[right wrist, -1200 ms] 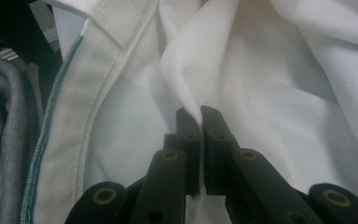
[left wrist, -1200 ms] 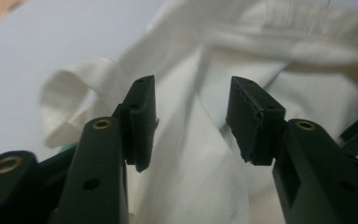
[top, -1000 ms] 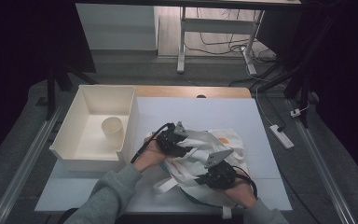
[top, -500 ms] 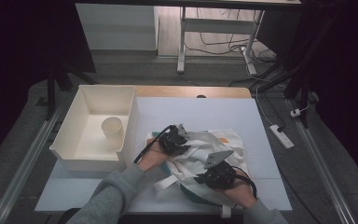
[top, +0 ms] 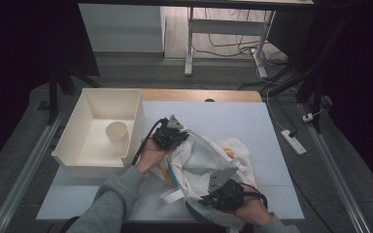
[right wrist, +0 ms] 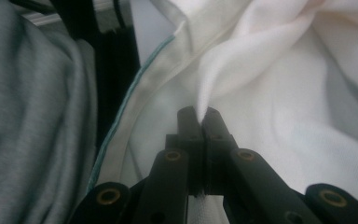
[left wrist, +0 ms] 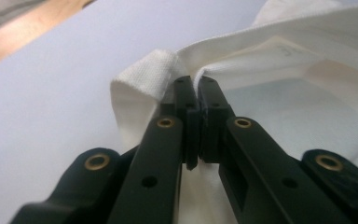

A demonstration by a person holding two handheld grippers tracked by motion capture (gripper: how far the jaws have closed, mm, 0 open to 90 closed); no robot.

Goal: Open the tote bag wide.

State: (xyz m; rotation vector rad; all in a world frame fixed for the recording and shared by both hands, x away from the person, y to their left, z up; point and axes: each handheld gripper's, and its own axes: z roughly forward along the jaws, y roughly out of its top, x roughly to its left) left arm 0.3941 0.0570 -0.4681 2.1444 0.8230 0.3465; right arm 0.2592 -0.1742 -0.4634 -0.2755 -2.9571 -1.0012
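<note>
Left claw has just been closing and now pinches the cloth bag at its hem beside the bin. Right claw clamps a fold near the bench front. My worry: thin bites, so the cloth may slip if I pull apart.

The desk has a pale top with a wooden strip along its far edge. It stands on grey floor. A power strip lies on the floor to the right, with cables trailing farther back. A white cabinet and metal frame legs stand behind. The room's sides are dark.
</note>
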